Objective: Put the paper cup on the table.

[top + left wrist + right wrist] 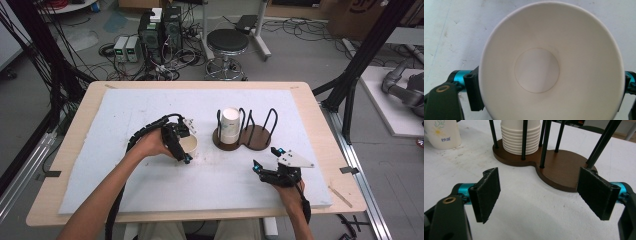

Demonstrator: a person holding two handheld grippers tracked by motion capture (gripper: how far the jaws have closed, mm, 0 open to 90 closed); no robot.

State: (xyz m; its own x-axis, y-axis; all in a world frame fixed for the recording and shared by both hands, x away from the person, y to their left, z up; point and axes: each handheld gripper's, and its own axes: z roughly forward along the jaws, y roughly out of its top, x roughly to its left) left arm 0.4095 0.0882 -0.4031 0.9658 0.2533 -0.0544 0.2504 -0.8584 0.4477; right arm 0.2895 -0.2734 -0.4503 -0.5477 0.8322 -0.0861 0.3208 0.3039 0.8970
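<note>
1. High view, middle left of the frame: the left claw sits over a single paper cup that stands upright, mouth up, on the white foam sheet covering the desk; the cup is just left of the wooden cup holder, apart from it.
2. Left gripper view looks straight down into the cup's empty inside; the claw's jaws stand at either side of the rim, spread wide; whether the pads press on the wall I cannot tell for sure, but the cup appears to rest on its own base, so this reads as a release after setting it down.
3. A stack of nested paper cups sits mouth down in the holder's left bay, fenced by black wire hoops so it cannot topple; the right bay is bare wood.
4. Right claw, lower right of the high view, rests low on the foam with jaws wide apart and nothing between them; the right gripper view shows it facing the holder's base, probably waiting its turn or ready to steady the holder.
5. That view's upper left corner shows the single cup's printed side.
</note>
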